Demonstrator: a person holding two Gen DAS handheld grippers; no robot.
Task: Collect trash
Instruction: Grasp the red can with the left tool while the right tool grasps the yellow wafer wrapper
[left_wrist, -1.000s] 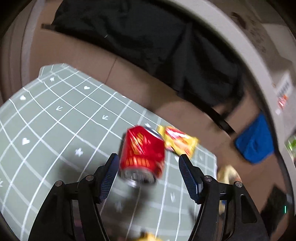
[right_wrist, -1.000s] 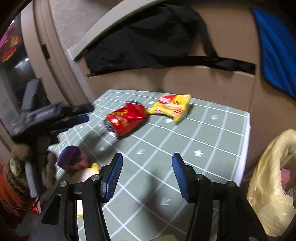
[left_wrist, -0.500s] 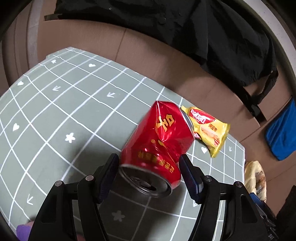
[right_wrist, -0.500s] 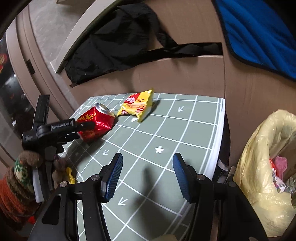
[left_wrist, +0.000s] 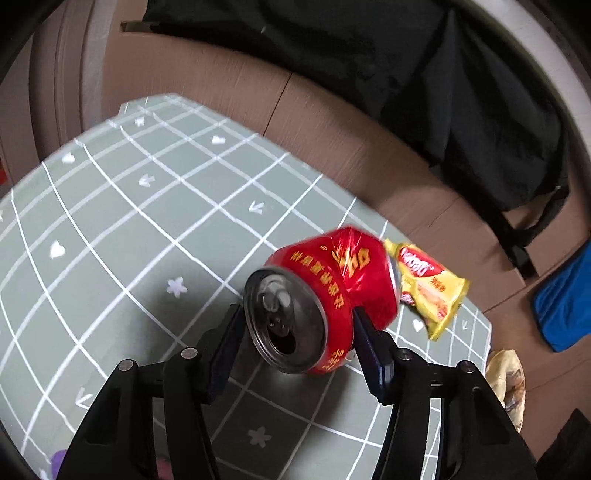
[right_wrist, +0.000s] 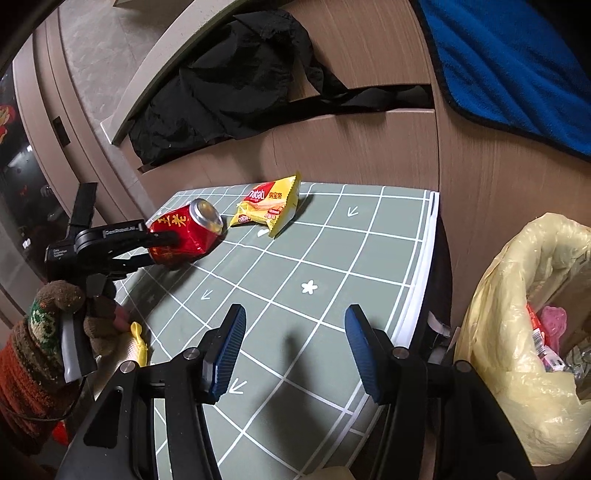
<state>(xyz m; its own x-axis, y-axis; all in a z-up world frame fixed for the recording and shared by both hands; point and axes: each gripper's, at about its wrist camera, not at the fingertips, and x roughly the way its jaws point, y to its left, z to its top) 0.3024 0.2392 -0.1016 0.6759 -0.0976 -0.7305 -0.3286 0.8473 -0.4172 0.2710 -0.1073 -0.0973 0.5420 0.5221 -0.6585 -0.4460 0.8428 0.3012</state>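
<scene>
A dented red drink can lies on the green grid mat with its open mouth toward the left wrist camera. My left gripper has a pad against each side of the can and its jaws are closing on it. In the right wrist view the can sits tilted in the left gripper at the mat's far left. A yellow snack packet lies just behind the can. My right gripper hangs open over the near part of the mat, holding nothing.
A bin lined with a yellow bag stands off the table's right edge, with wrappers inside. A black jacket and a blue cloth hang on the brown wall behind. A gloved hand and a yellow item are at the left edge.
The left gripper has come down around the can and narrowed onto it; the can's mouth has tipped toward the camera. The right gripper has swung toward the table's right side, bringing the bin into view.
</scene>
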